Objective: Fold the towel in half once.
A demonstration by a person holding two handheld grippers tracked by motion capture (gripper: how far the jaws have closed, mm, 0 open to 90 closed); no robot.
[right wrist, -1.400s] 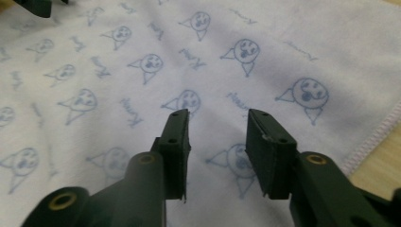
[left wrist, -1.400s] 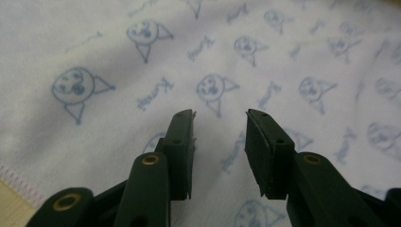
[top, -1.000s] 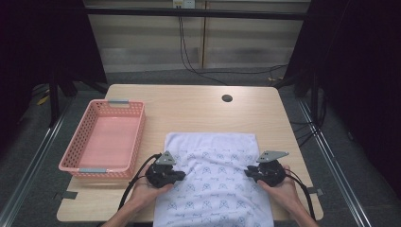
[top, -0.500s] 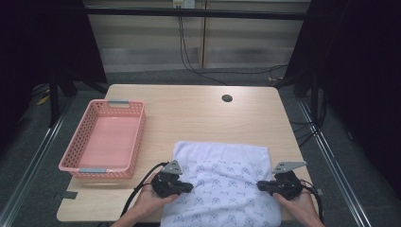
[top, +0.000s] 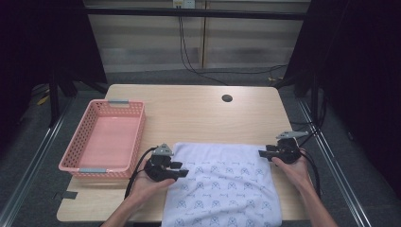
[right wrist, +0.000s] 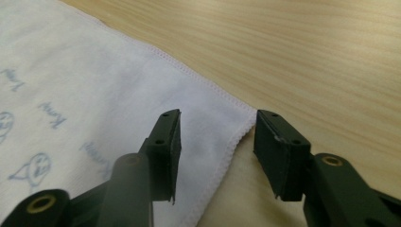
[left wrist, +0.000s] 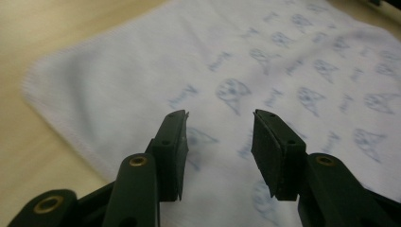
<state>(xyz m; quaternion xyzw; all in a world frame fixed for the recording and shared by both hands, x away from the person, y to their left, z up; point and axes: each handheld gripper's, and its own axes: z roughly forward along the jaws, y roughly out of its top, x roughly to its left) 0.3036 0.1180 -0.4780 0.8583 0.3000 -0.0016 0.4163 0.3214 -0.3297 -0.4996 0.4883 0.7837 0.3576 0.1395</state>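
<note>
On the table (top: 198, 113), both tools hover open over the towel (top: 222, 184).

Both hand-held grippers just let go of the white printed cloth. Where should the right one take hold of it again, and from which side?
Probably at the far right corner of the cloth. It lies flat on the table, its hemmed tip between the open jaws of the right hand-held gripper, which have just been opening. Come in low from the right edge, one jaw sliding under the hem, the other on top.

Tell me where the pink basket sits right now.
In the high view, the pink basket sits on the table's left side, beside the white printed cloth and just beyond the left claw.
</note>
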